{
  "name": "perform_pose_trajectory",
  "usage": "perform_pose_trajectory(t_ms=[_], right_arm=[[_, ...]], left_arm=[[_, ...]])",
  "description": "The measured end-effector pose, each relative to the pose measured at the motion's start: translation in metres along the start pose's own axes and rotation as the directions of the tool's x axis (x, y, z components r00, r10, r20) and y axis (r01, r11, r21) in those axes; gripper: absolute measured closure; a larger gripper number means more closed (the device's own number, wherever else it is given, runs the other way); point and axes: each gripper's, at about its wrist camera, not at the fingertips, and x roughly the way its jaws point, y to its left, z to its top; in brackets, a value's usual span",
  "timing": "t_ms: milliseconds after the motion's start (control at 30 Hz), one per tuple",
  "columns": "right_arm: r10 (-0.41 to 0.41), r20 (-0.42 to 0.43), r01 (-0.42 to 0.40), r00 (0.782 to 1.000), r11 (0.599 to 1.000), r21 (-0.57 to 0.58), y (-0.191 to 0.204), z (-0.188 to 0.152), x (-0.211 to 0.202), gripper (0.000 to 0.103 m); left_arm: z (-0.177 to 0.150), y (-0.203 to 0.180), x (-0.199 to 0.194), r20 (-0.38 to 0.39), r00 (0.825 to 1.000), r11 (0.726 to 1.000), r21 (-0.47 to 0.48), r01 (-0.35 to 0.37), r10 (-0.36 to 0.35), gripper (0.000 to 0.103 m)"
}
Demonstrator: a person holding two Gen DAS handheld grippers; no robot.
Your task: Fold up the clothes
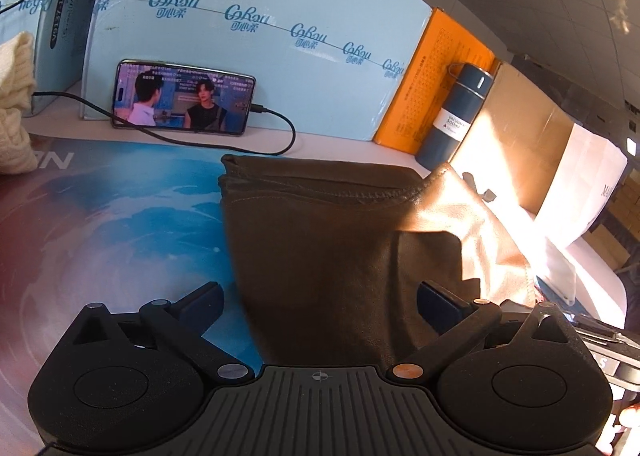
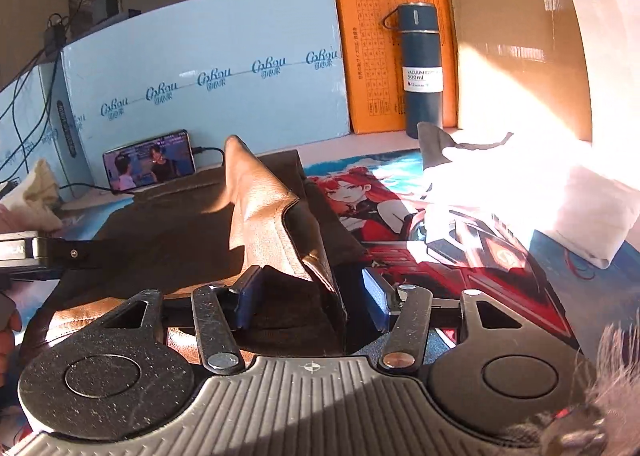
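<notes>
A soft brown garment lies partly folded on the printed mat covering the table. The left gripper hovers over it, jaws wide. The right gripper, jaws wide, straddles a raised fold. It looks light and limp; hemmed edges offer the best hold.

Right gripper low over a brown garment, blue-padded fingers spread apart with a raised fold of the cloth standing between them, touching the left pad, clear of the right one. Garment spread on a printed mat showing a red-haired cartoon figure. Behind, leaning on a pale blue box, a phone playing video, cable plugged in. Farther right, a dark blue vacuum bottle upright before an orange box. White folded cloth at right in bright sunlight. Part of the left gripper at the left edge
</notes>
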Motion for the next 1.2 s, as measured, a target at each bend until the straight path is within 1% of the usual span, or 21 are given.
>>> perform_pose_trajectory(t_ms=[33,67,133,167,200,233,300,367,433,533,633,767,900,967,1033,1133,1167,1200], right_arm=[[0.000,-0.015,0.000,1.000,1.000,0.026,-0.005,-0.001,0.003,0.044],[0.003,-0.015,-0.003,1.000,0.998,0.055,-0.010,-0.001,0.002,0.038],[0.032,-0.009,-0.030,0.999,0.990,0.140,-0.020,0.002,-0.004,0.034],[0.051,-0.004,-0.049,0.999,0.981,0.188,-0.026,0.004,-0.008,0.027],[0.071,0.002,-0.069,0.997,0.969,0.239,-0.032,0.007,-0.013,0.023],[0.096,0.004,-0.092,0.995,0.951,0.297,-0.039,0.009,-0.018,0.022],[0.156,0.002,-0.143,0.988,0.903,0.406,-0.050,0.012,-0.027,0.015],[0.210,-0.006,-0.179,0.978,0.846,0.502,-0.060,0.013,-0.034,0.011],[0.245,-0.022,-0.188,0.969,0.797,0.574,-0.065,0.012,-0.038,0.010],[0.279,-0.076,-0.172,0.957,0.760,0.627,-0.064,0.010,-0.038,0.009],[0.319,-0.101,-0.179,0.942,0.735,0.654,-0.061,0.009,-0.038,0.009],[0.334,-0.137,-0.155,0.933,0.714,0.683,-0.057,0.008,-0.037,0.009],[0.357,-0.193,-0.136,0.914,0.718,0.682,-0.047,0.007,-0.023,0.009],[0.359,-0.175,-0.151,0.917,0.718,0.679,-0.041,0.007,-0.018,0.005],[0.362,-0.173,-0.160,0.916,0.725,0.670,-0.034,0.010,-0.010,0.005],[0.356,-0.143,-0.178,0.924,0.729,0.661,-0.022,0.013,0.003,0.001],[0.354,-0.131,-0.185,0.926,0.729,0.659,-0.019,0.014,0.008,0.000],[0.351,-0.115,-0.191,0.929,0.724,0.663,-0.016,0.014,0.012,0.000]], left_arm=[[0.000,0.000,0.000,-0.003,1.000,1.000,-0.003,0.003,-0.003,0.000],[0.000,0.001,0.001,-0.006,1.000,1.000,-0.006,0.005,-0.005,0.000],[-0.001,0.001,0.001,-0.011,1.000,1.000,-0.010,0.009,-0.009,0.000],[-0.001,0.001,0.001,-0.011,1.000,1.000,-0.010,0.010,-0.010,0.000],[-0.001,0.001,0.001,-0.012,1.000,1.000,-0.009,0.011,-0.011,0.000],[-0.001,0.001,0.001,-0.013,1.000,1.000,-0.008,0.011,-0.011,0.000],[-0.001,0.000,0.001,-0.013,1.000,1.000,-0.007,0.012,-0.012,0.000],[-0.001,0.000,0.001,-0.014,1.000,1.000,-0.005,0.013,-0.013,0.000],[-0.001,0.000,0.001,-0.014,1.000,1.000,-0.005,0.013,-0.013,0.000],[-0.001,0.000,0.001,-0.014,1.000,1.000,-0.005,0.013,-0.013,0.000],[-0.001,0.000,0.001,-0.014,1.000,1.000,-0.006,0.014,-0.014,0.000],[-0.001,0.000,0.002,-0.018,1.000,1.000,0.001,0.011,-0.011,0.000],[-0.002,-0.007,0.004,-0.038,0.999,0.999,0.045,0.007,-0.005,0.000],[-0.003,-0.012,0.006,-0.051,0.999,0.997,0.078,0.003,0.001,0.000],[-0.005,-0.017,0.007,-0.064,0.998,0.994,0.111,0.002,0.005,0.000],[-0.012,-0.028,0.008,-0.077,0.997,0.977,0.214,0.001,0.016,0.000],[-0.014,-0.031,0.008,-0.080,0.997,0.971,0.238,0.003,0.017,0.000],[-0.014,-0.031,0.008,-0.084,0.996,0.971,0.240,0.011,0.010,0.000]])
